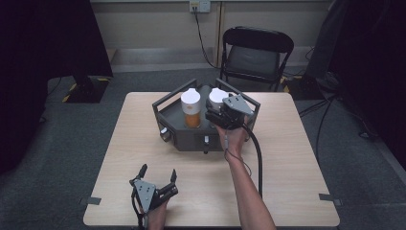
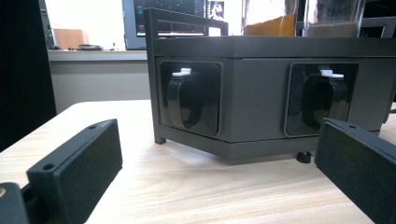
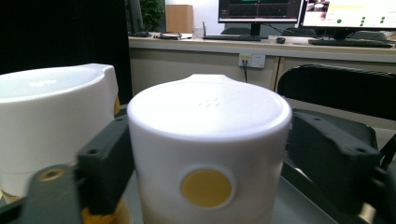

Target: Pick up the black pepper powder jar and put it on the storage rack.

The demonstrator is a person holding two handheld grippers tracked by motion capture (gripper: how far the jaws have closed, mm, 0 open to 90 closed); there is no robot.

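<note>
Left gripper (image 2: 215, 172) fingers (image 2: 77, 170) spread wide, low over wooden table (image 2: 187, 186); dark dispenser base (image 2: 254, 93) ahead, two black spouts (image 2: 184, 98)

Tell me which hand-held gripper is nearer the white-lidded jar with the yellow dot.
Right. The right hand-held gripper straddles that jar in the dark tray; the left hand-held gripper sits open near the table's front edge.

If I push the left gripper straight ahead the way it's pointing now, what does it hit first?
Probably the front wall of the dark dispenser base, between its two black knobs. The left gripper is open with bare table ahead; depth is uncertain.
</note>
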